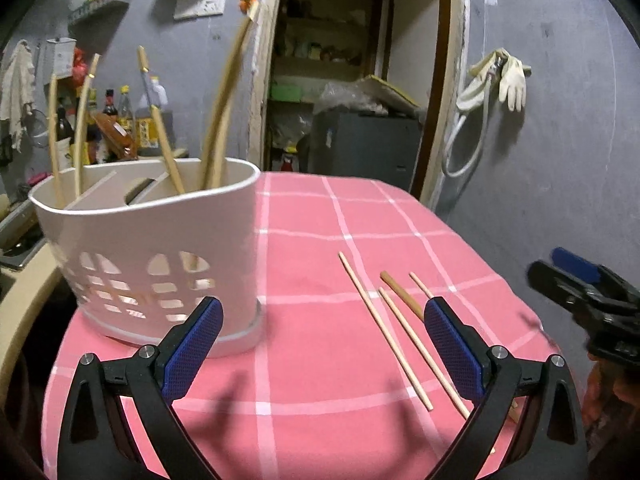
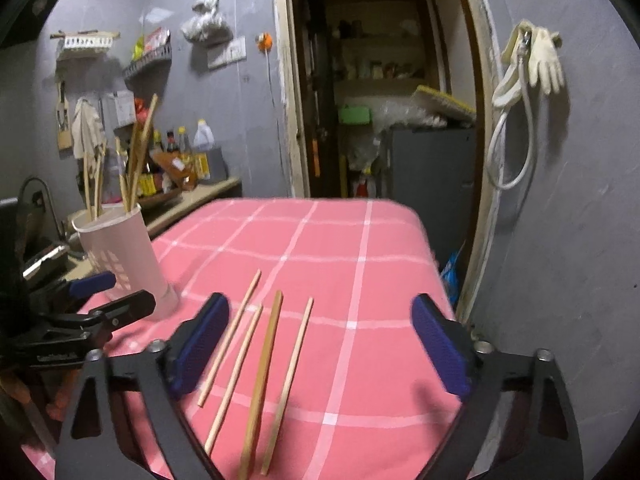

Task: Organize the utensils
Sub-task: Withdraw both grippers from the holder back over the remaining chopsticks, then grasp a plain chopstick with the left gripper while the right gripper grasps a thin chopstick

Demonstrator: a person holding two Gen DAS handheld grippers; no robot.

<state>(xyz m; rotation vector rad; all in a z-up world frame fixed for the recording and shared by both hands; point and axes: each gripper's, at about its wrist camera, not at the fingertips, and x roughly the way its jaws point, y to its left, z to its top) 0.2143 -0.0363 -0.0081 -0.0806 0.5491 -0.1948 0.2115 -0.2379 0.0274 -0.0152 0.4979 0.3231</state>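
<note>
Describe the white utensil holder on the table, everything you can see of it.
The white utensil holder looks like plastic, with a smooth rounded rim, inner dividers forming compartments, and cut-out openings low on its wall above a flared base. It stands upright on the pink checked tablecloth near the table's left edge. Several chopsticks stand in it, leaning on the rim and dividers. Neither gripper touches it.

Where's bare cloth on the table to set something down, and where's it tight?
Free: the far half of the pink tablecloth, from the white holder across to the doorway-side edge, and the strip right of the four loose chopsticks. Crowded: the near-left corner, where the holder, left gripper and chopsticks bunch.
</note>
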